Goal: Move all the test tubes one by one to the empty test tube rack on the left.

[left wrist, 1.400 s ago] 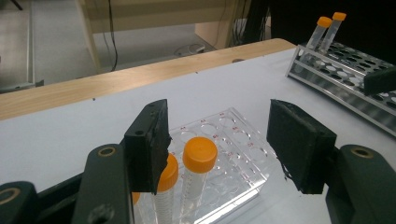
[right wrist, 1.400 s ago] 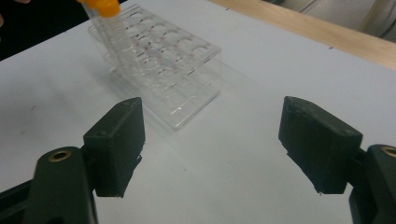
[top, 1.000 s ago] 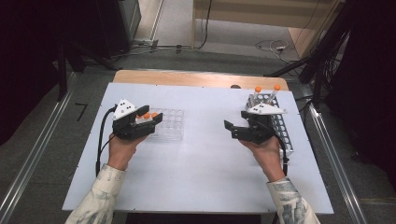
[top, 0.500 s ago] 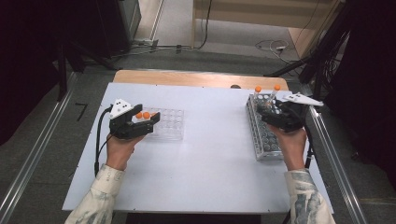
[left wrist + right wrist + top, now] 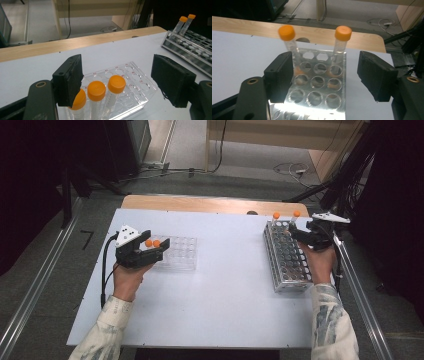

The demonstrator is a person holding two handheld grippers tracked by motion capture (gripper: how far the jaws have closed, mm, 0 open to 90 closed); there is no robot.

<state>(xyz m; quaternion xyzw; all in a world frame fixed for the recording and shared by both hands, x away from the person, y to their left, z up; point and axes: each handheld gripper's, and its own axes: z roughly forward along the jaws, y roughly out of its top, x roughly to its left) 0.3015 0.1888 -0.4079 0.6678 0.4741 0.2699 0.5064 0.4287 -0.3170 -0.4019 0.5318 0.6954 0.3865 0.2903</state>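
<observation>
- The work in hand looks like moving orange-capped tubes from the metal rack point(image 5: 286, 257) at the right of the table point(image 5: 220, 305) to the clear plastic rack point(image 5: 177, 254) at the left.
- The left gripper point(image 5: 159, 247) rests at the clear rack's near-left corner, its jaws spread wide with nothing pressed between them. In the left gripper view three capped tubes point(image 5: 97, 100) stand upright in the rack's nearest holes, just under and between the jaws — I judge that they were set there, and the jaws have just been opening.
- The right gripper point(image 5: 296, 234) sits at the far end of the metal rack, its jaws apart and gripping nothing; they have just been closing a little. In the right gripper view two tubes stand ahead of the jaws: the left tube point(image 5: 289, 41) leans and is blurred, just beyond the left jaw, and the right tube point(image 5: 341, 42) stands in a hole at the far right side. One of them is probably the next pick.
- Both racks keep the tubes upright with their caps up, so the jaws can take them from the side.
- The table is a pale board, bare between the racks — a wooden strip point(image 5: 200, 204) edges its far side.
- Beyond it lie a grey floor point(image 5: 240, 157), loose cables point(image 5: 292, 169) and dark equipment point(image 5: 75, 150); metal rails point(image 5: 35, 290) run along both sides.
</observation>
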